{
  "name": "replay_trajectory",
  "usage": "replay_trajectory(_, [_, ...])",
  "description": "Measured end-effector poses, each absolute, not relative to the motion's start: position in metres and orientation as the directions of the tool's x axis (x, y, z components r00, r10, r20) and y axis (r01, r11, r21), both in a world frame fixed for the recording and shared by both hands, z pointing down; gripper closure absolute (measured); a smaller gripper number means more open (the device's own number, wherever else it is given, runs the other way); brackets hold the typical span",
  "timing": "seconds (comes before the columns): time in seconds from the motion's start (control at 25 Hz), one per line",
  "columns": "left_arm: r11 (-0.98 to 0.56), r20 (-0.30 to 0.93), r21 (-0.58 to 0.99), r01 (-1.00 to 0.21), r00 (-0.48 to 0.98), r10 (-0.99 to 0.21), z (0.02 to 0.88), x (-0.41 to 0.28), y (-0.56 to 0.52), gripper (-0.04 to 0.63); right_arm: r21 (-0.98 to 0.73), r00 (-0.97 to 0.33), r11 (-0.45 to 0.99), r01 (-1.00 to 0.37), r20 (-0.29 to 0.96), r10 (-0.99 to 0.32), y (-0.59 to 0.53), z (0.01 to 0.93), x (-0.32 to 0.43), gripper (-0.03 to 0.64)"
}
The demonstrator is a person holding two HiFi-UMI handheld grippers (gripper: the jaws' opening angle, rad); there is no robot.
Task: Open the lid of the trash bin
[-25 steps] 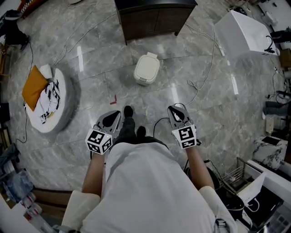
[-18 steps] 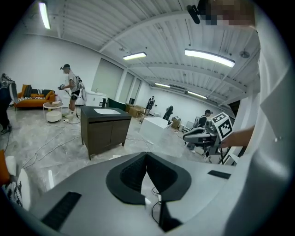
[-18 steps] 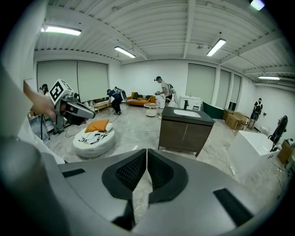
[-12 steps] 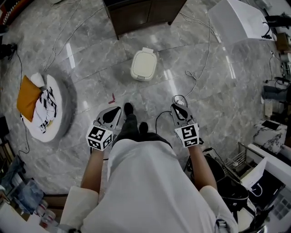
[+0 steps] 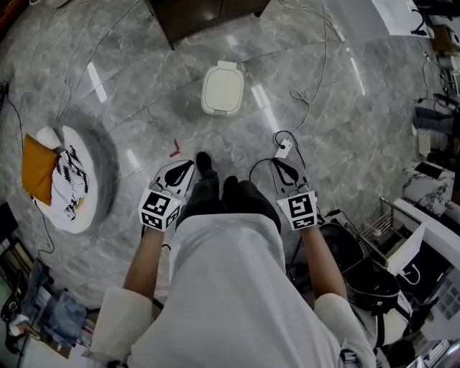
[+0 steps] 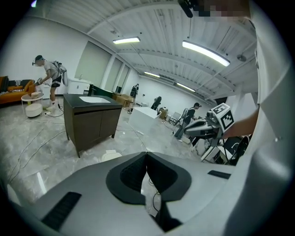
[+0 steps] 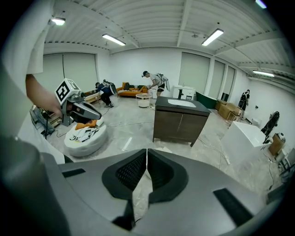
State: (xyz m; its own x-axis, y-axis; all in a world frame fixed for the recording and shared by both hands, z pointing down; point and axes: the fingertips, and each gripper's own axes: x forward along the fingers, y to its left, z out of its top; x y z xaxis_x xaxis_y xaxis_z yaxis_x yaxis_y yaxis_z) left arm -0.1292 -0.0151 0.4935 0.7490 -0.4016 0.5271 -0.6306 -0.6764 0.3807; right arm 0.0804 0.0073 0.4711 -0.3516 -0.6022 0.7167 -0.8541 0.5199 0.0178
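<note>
Step in hand is judged to be the approach: no contact is made with the trash bin (image 5: 221, 90). The bin is seen on the marble floor (image 5: 345, 115), ahead of both hand-held grippers and well apart from them, roughly between their two lines of aim and just short of a dark cabinet (image 5: 201, 14) beyond it. The left hand-held gripper (image 5: 176, 175) is held at waist height; in its own view the jaws are brought fully together with nothing between them (image 6: 146, 156), and the bin is seen low and left of the jaw tips (image 6: 109, 155). The right hand-held gripper (image 5: 282, 171) is held likewise, jaws pressed together and empty (image 7: 146, 154). A cable (image 5: 282, 149) is noted on the floor just ahead of the right one. The bin is recorded as cream, a rounded rectangle from above, low and squat. Its lid (image 5: 223, 85) lies flat and shut, with a small tab at the edge farthest from the grippers; whether that is a hinge or a catch cannot be told. Next move, as judged: the gap is to be closed, one gripper lowered to the lid's near edge, jaws parted enough to take the rim, and the lid swung up and away. The bin looks light, so sliding under a lift should be expected.
</note>
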Motion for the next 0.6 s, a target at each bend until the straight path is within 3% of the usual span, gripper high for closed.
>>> replay_trajectory(0.6, [-0.69, 0.567, 0.398, -0.605, 0.753, -0.333, 0.528, -0.083, -0.045, 0.577, -0.035, -0.364, 0.519, -0.854, 0.753, -0.549, -0.009, 0.496, 0.103, 0.586])
